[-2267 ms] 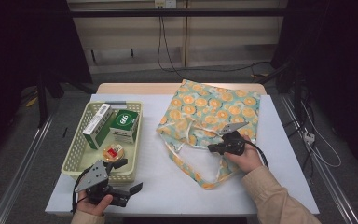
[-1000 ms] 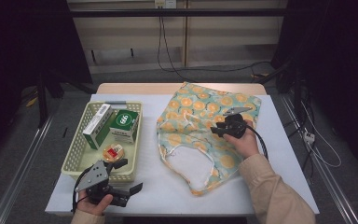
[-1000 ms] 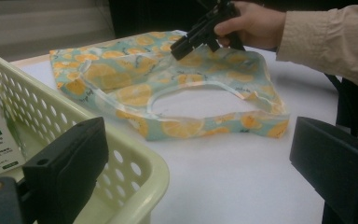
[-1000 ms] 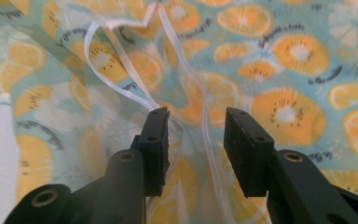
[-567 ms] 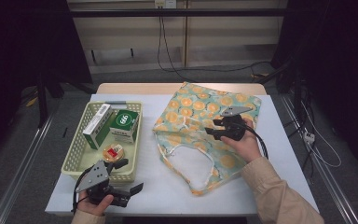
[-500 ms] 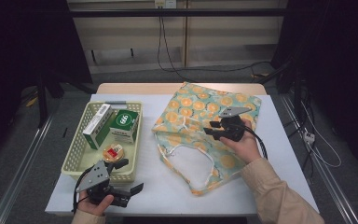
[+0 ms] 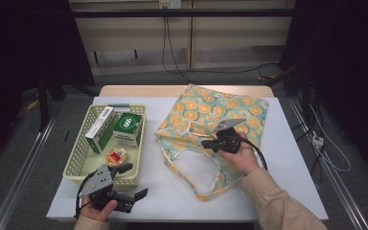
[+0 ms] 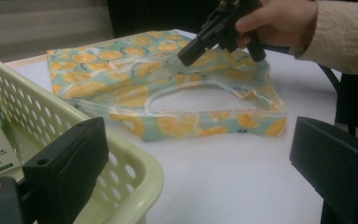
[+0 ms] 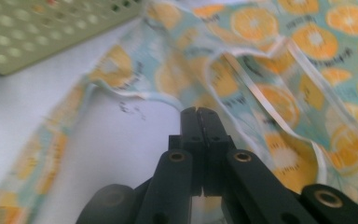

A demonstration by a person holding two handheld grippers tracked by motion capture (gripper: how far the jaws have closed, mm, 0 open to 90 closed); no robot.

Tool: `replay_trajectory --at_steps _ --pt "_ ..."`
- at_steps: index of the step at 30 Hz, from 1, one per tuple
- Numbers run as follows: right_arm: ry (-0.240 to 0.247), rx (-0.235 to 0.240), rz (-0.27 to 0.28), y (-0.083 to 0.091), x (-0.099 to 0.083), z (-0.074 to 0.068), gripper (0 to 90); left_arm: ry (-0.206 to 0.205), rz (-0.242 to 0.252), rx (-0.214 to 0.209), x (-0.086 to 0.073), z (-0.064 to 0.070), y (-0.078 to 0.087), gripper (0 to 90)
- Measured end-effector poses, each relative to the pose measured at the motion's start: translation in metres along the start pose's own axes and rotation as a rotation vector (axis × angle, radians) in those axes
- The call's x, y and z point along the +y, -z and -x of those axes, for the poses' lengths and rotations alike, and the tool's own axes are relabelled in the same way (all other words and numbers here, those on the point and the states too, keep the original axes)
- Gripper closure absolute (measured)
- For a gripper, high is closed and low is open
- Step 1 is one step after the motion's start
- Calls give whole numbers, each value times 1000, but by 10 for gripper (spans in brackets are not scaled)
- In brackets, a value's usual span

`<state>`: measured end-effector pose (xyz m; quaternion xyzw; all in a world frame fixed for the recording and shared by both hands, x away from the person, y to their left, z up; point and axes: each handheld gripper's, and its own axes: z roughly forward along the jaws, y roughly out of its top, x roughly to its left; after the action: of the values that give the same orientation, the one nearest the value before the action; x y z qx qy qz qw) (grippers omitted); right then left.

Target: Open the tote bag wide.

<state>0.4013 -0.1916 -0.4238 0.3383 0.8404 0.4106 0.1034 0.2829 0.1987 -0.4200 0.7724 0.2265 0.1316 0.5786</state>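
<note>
At the table's near edge, about 7 o'clock from its middle, the left gripper (image 7: 133,199) lies low in the person's left hand (image 7: 95,212), jaws spread wide on nothing, with the basket's near corner between them in its own view. Just beyond it at 9 o'clock sits the pale green basket (image 7: 76,163), holding a round tin (image 7: 116,156) at its near end, and farther in a green and white box (image 7: 127,128) beside a long white box (image 7: 99,129). To the right, from 5 o'clock up to 1 o'clock, the orange-print bag (image 7: 206,112) lies on the white table (image 7: 287,158), its mouth facing the person and gaping so the white lining shows. The right gripper (image 7: 206,143), held in the right hand (image 7: 239,153), sits over the bag at about 3 o'clock; its jaws are pressed together, and whether they pinch the cloth of the bag's upper rim (image 9: 261,100) I cannot tell. Past the far edge, cables (image 7: 172,43) hang down a wall.
</note>
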Motion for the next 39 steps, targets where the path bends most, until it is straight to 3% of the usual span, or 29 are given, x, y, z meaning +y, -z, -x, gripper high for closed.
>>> replay_trajectory --at_steps 3,5,12,16,18,21,23,25,28,34,37,39 --pt "-15 -16 -12 -5 -5 8 900 12 -1 -5 0 1 0 41" --pt "-17 -53 -11 -8 -7 15 891 10 -1 -2 0 0 0 41" --pt "-7 -129 -30 -18 -16 36 694 10 -2 -3 -1 -1 0 41" --pt "-29 -124 -44 -21 -21 40 635 12 -4 -6 -2 -1 -1 41" --pt "-26 -114 -49 -23 -22 40 545 20 -2 -9 -2 0 -1 41" --pt "-19 -108 -53 -24 -22 38 502 24 -2 -9 -2 0 -1 41" --pt "-5 -122 -58 -25 -22 37 507 10 -4 -5 -2 -1 -1 41" --pt "10 -132 -51 -26 -22 39 507 22 -3 -8 -1 -1 -1 41" --pt "7 -109 -44 -26 -24 43 523 21 -3 -12 -1 0 -2 41" --pt "-21 -126 -30 -24 -25 49 694 21 -1 -8 -1 0 -2 41" --pt "-32 -159 -20 -23 -26 51 855 15 -3 -10 -1 0 -2 41" --pt "-33 -167 -21 -23 -26 52 887 18 -2 -9 0 0 -2 41"
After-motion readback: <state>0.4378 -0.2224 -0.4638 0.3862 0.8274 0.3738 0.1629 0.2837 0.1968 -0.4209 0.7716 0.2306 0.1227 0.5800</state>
